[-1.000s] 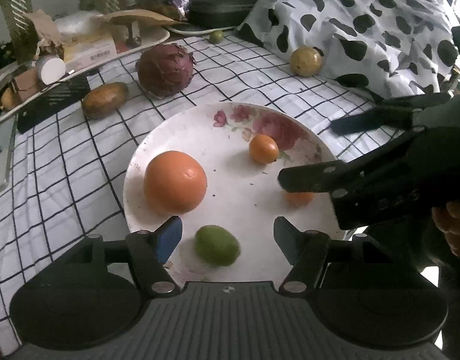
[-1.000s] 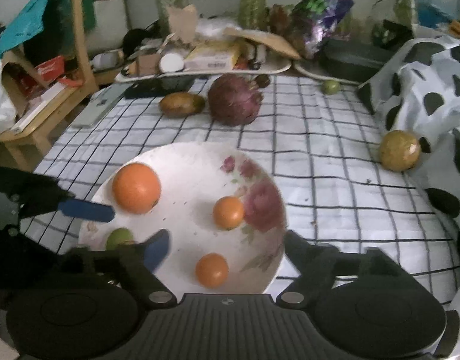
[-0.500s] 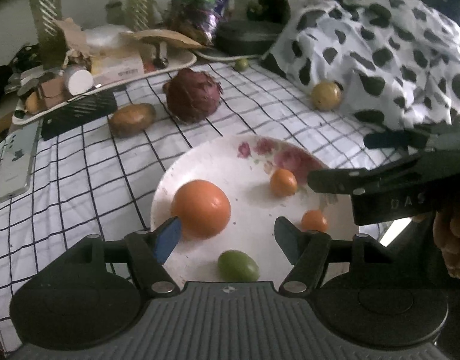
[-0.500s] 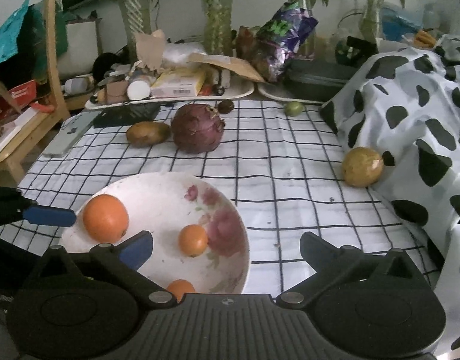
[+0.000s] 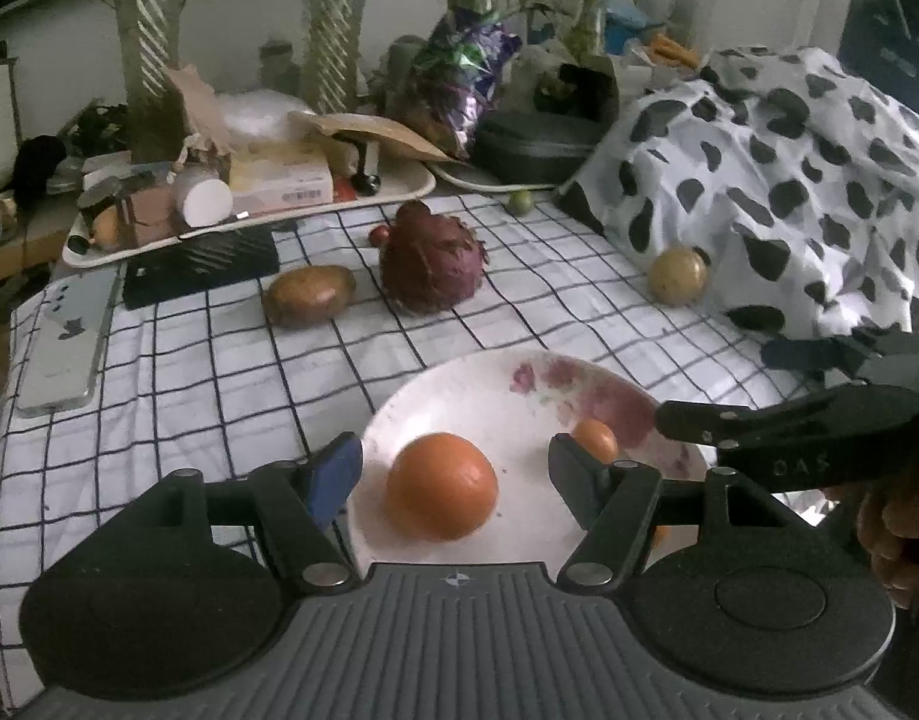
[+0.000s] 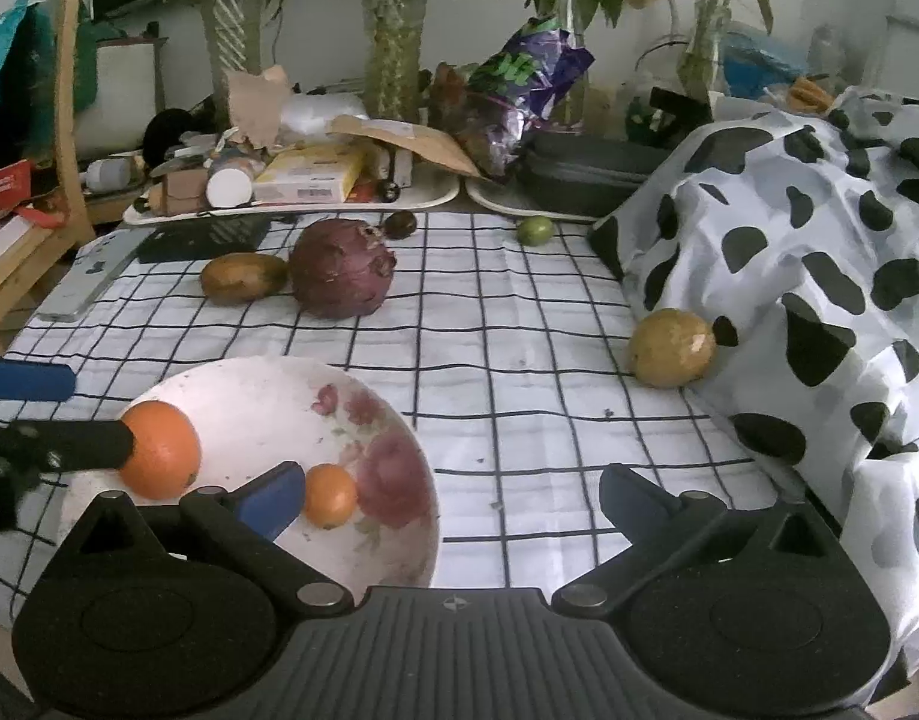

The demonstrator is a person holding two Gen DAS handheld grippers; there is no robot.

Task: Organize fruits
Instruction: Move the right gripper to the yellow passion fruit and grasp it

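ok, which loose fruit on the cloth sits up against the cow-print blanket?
The yellow round fruit, touching the cow-print blanket. The small green fruit and brown oval one lie apart from it.

Both tongs (image 5: 453, 471) pulled back, plate (image 6: 255, 384) nearer frame bottom

We are seeing a plate (image 6: 399, 546) sitting at the near left of the desk (image 6: 519, 360), with an orange (image 6: 159, 450) lying in it to the left of a tangerine (image 6: 329, 495). Behind the plate a cabbage (image 6: 342, 267) is resting, a potato (image 6: 243, 277) just beside it on the left. A lime (image 6: 535, 230) is lying further back. A round fruit (image 6: 669, 348) is sitting on the right, touching the blanket (image 6: 819, 240).
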